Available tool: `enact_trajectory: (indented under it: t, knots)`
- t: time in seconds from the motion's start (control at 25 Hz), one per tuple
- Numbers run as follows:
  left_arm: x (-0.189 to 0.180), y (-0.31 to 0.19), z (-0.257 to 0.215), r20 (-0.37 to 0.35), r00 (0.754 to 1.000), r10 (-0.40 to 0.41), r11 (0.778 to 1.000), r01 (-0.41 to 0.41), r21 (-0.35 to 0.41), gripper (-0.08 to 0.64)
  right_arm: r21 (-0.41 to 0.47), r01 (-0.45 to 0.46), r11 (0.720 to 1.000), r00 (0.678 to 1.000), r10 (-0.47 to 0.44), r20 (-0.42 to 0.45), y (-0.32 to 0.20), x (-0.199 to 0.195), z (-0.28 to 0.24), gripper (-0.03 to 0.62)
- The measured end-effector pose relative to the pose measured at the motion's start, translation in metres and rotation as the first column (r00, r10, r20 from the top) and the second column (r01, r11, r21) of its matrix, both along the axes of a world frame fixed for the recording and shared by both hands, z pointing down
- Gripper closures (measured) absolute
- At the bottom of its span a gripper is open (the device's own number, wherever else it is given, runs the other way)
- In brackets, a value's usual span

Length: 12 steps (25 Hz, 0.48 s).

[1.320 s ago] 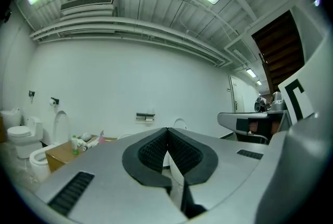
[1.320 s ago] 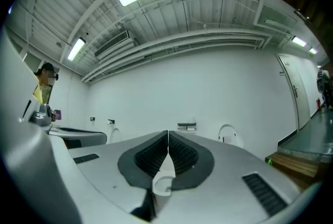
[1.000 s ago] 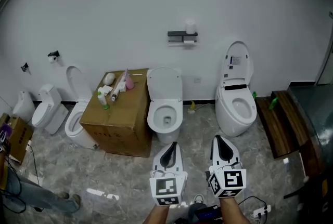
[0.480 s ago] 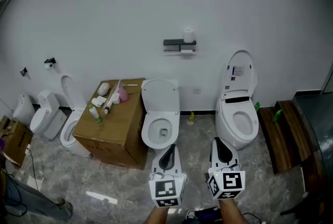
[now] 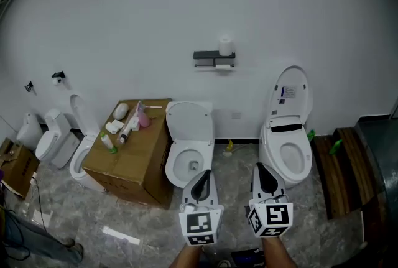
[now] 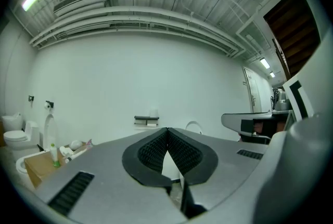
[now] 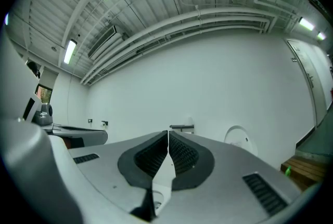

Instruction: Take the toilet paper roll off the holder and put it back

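Both grippers closed and empty: the left gripper (image 5: 203, 173) and right gripper (image 5: 262, 168) are held low, side by side, jaws together, aimed at the white wall (image 5: 155, 5). High on it, well apart from them, the roll (image 5: 226, 46) stands upright on the dark holder (image 5: 213, 56), long axis vertical, at the holder's right end. Below, a box (image 5: 127, 158) and middle toilet (image 5: 189, 124) stand left, another toilet (image 5: 292, 89) right, a bench (image 5: 339, 164) at the far right edge. Bare floor (image 5: 239, 167) runs between the toilets.
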State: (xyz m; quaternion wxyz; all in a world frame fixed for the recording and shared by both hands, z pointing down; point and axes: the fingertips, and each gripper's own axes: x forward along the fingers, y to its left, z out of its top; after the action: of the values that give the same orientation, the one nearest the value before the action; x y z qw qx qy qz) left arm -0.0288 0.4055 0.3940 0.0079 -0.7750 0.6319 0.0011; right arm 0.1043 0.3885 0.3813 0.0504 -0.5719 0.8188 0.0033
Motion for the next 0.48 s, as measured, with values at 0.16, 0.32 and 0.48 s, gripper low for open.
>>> enact_trajectory:
  t: [0.16,0.32,0.48]
  knots:
    - [-0.003,-0.037,0.006,-0.004,1.000,0.009,1.000,-0.009,-0.003,0.548,-0.005,-0.008,1.000,1.000,0.008,-0.005,-0.037,-0.003,0.006,0.572]
    - [-0.015,-0.085,0.014,-0.008,1.000,0.022,1.000,-0.022,-0.004,0.548,-0.003,-0.019,1.000,1.000,0.019,-0.016,-0.082,-0.017,0.013,0.572]
    - [-0.031,-0.142,0.011,-0.017,0.999,0.037,0.999,-0.037,-0.002,0.548,-0.007,-0.036,0.999,0.999,0.035,-0.030,-0.137,-0.033,0.010,0.572]
